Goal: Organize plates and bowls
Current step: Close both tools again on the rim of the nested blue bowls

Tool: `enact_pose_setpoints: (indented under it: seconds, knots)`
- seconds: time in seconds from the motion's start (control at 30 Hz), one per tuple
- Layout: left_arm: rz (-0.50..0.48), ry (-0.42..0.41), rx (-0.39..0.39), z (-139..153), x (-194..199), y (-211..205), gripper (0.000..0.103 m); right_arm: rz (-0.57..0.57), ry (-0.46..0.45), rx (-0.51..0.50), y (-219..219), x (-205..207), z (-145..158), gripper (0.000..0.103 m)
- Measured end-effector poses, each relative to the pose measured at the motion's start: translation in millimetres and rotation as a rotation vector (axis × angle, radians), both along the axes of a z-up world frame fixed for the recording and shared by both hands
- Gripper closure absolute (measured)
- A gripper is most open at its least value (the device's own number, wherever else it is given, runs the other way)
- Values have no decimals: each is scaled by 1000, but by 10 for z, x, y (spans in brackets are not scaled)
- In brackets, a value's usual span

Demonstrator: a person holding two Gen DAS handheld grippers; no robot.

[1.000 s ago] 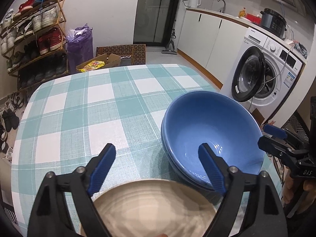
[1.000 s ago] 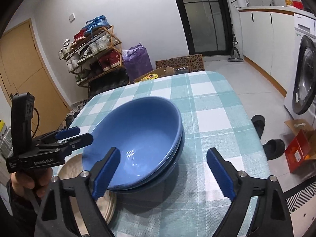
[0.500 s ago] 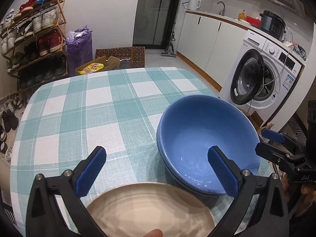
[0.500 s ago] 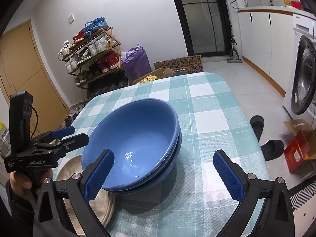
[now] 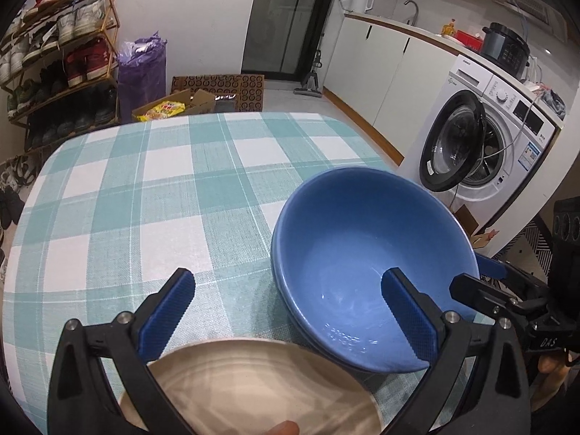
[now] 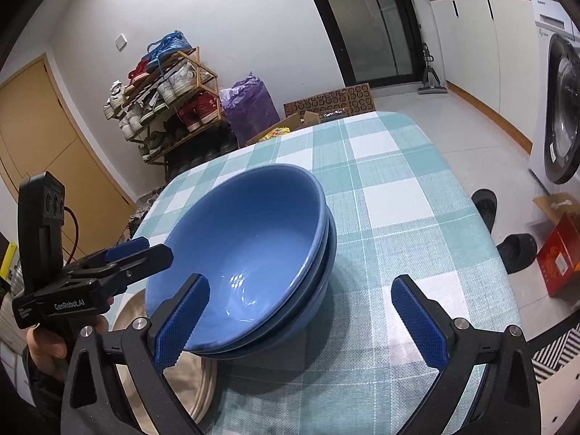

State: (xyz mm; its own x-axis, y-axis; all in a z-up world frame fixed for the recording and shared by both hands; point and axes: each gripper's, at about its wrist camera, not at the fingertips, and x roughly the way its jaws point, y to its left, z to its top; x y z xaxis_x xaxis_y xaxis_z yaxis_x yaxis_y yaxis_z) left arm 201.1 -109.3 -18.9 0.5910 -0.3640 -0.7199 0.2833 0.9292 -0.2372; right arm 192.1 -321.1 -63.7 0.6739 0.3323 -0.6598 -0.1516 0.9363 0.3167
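Two blue bowls (image 5: 366, 253) sit nested on the checked tablecloth (image 5: 145, 195); they also show in the right wrist view (image 6: 250, 250). A beige plate (image 5: 253, 388) lies on the table right below my left gripper (image 5: 290, 311), beside the bowls; its edge shows in the right wrist view (image 6: 203, 388). My left gripper is open and empty above the plate. My right gripper (image 6: 301, 311) is open and empty, its left finger in front of the bowls' near rim. The left gripper also shows in the right wrist view (image 6: 141, 253), left of the bowls.
The table's right edge drops to the floor, where slippers (image 6: 514, 250) and a red box (image 6: 562, 257) lie. A washing machine (image 5: 482, 148) stands to the right. A shoe rack (image 5: 54, 61) and a purple bag (image 5: 141, 72) stand beyond the table.
Both grippers have opened wider and drawn back a little from the bowls. The bowls and plate have stayed in place.
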Motion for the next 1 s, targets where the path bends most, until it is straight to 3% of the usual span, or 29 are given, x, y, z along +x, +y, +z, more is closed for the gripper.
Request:
enact_pose_setpoints:
  seconds: [0.33, 0.4, 0.47, 0.53, 0.63, 0.8, 1.0]
  knots:
    - [0, 39, -15, -97, 43, -35, 6, 11, 48, 88, -27, 85, -125, 2]
    - [-19, 54, -20, -110, 55, -62, 11, 12, 47, 111, -44, 86, -137, 7]
    - [-28, 71, -30, -132, 67, -74, 14, 12, 56, 128, -52, 105, -159, 19]
    - [-31, 77, -37, -143, 70, -82, 15, 20, 65, 126, -38, 113, -175, 20]
    - [-46, 93, -39, -167, 65, -104, 30, 41, 63, 124, -4, 108, -177, 30]
    - [-51, 117, -48, -192, 65, -114, 54, 64, 56, 126, 37, 91, -167, 40]
    - [-78, 109, -15, -178, 17, -194, 60, 63, 48, 111, 63, 69, -151, 45]
